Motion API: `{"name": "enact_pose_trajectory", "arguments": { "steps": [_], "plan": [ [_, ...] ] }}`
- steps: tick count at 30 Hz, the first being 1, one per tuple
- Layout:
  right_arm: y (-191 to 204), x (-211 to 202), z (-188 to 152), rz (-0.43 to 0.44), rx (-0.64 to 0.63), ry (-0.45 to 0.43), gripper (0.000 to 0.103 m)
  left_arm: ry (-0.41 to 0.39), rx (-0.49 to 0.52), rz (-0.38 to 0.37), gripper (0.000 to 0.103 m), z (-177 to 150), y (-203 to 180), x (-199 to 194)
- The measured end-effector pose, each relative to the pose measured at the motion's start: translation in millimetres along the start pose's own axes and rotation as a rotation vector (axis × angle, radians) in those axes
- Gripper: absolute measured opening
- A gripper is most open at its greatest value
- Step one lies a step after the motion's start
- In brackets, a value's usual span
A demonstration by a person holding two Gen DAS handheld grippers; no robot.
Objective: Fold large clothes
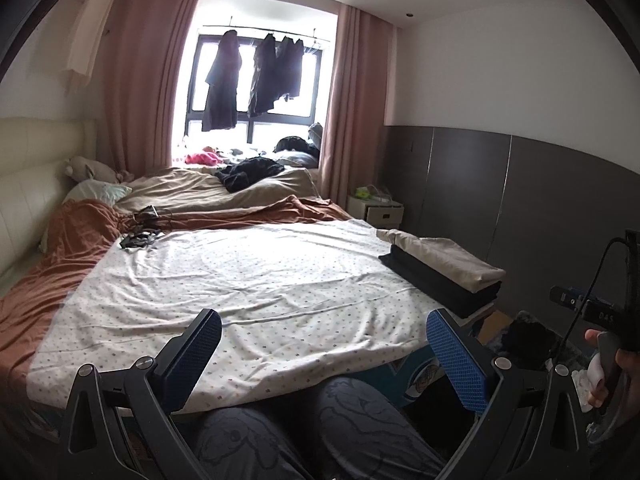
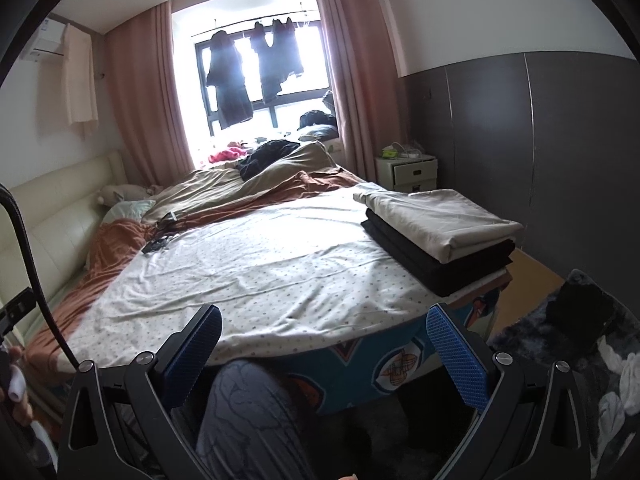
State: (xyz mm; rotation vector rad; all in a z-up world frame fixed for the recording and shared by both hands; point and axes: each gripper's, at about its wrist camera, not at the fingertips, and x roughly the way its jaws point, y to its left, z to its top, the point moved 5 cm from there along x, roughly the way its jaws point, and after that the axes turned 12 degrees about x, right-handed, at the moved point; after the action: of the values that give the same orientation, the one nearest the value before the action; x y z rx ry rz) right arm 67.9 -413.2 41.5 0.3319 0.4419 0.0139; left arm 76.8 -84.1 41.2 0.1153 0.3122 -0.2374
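Closest in, your left gripper point(image 1: 324, 344) is spread wide, blue pads far apart, nothing between them. Same deal with your right gripper point(image 2: 324, 344): fully splayed and holding nothing. Both hang just short of the near edge of the bed, above your knees point(image 1: 348, 412) in those dark patterned trousers. In the left wrist view your right hand point(image 1: 608, 364) shows at the far right edge, wrapped round its handle.

Past the fingers, the white dotted sheet point(image 1: 248, 276) lies spread flat over the mattress, a bit wrinkled, hanging slightly over the near edge. Under it on the front of the bed there's a teal printed cover point(image 2: 368, 368). On the floor to the right sits a dark shaggy rug point(image 2: 532, 336).

The folded stack point(image 2: 440, 236) sits on the near right corner of the bed: a beige piece point(image 2: 444, 216) on top, black folded pieces point(image 2: 436, 260) underneath, resting on the sheet.

Further back, a rust-coloured blanket point(image 1: 80, 232) bunches along the left side and across the bed, with some small dark items point(image 1: 140, 238) where it meets the sheet. Behind that, a tan duvet point(image 1: 180, 192) with a crumpled black garment point(image 1: 248, 172) on top. A white nightstand point(image 2: 408, 170) stands by the right wall.

At the very back, dark clothes point(image 1: 224, 84) hang on a rail in front of the bright window, pink curtains point(image 1: 148, 80) either side.
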Motion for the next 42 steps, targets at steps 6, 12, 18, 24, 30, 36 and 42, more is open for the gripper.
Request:
{"name": "enact_pose_trajectory", "arguments": {
  "steps": [6,12,18,24,30,36,42],
  "plan": [
    [1.5,1.4,0.2,-0.003,-0.005,0.001,0.103,0.008,-0.014,0.007,0.103,-3.2,3.9,2.0],
    [-0.5,3.7,0.4,-0.009,-0.001,0.003,0.103,0.0,-0.015,0.035,0.103,-4.6,5.9,-0.9],
    [-0.4,8.4,-1.5,-0.008,-0.006,0.016,0.103,-0.009,-0.001,0.068,0.103,-3.7,6.0,-3.8],
    [0.6,7.1,-2.7,-0.004,-0.008,0.009,0.103,-0.005,-0.001,0.069,0.103,-5.2,6.9,-5.2],
    [-0.8,4.8,-3.6,0.002,-0.004,0.003,0.103,-0.002,-0.008,0.065,0.103,-6.0,7.1,-5.7],
    [-1.8,3.4,-3.9,0.003,-0.001,0.004,0.103,0.0,-0.01,0.058,0.103,-7.0,4.1,-6.4],
    [-3.6,-1.2,-2.2,-0.002,0.001,-0.006,0.103,-0.003,-0.007,0.057,0.103,-8.4,3.0,-8.8]
  ]
}}
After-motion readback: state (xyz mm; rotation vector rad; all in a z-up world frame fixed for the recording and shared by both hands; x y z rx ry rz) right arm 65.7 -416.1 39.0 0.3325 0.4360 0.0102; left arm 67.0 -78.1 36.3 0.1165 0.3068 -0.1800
